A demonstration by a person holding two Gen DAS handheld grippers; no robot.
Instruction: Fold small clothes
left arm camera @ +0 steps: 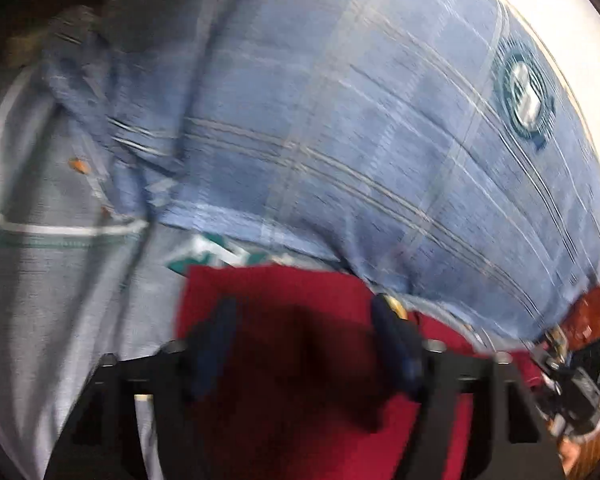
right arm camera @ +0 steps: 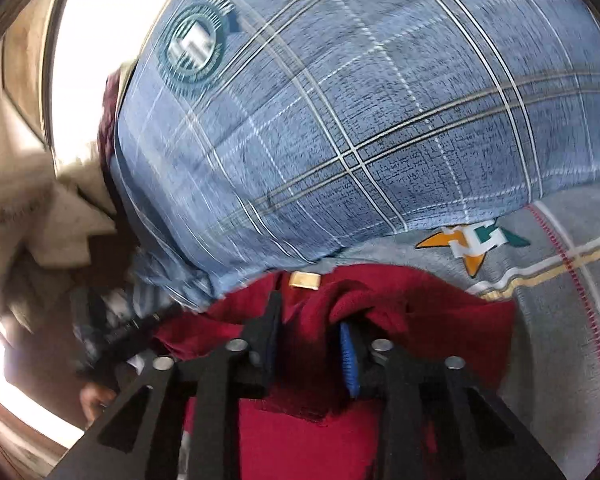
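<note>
Maroon garment (right arm camera: 300,440) fabric lies directly under and between both tongs, spread over a grey sheet (right arm camera: 560,320) with a blue plaid pillow (right arm camera: 360,120) just beyond it. The right gripper (right arm camera: 312,320) has its fingers partly closed with a bunched fold of the cloth between them, whereas the left gripper (left arm camera: 304,320) stands wide apart over flat cloth, gripping nothing visible. Judging from this, the right hand is better placed to lead the fold; the garment's long axis cannot be told.

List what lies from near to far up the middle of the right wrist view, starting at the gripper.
Right gripper, fingers around a bunched fold → dark red garment → small tan label at its far edge → blue plaid bedding.
</note>
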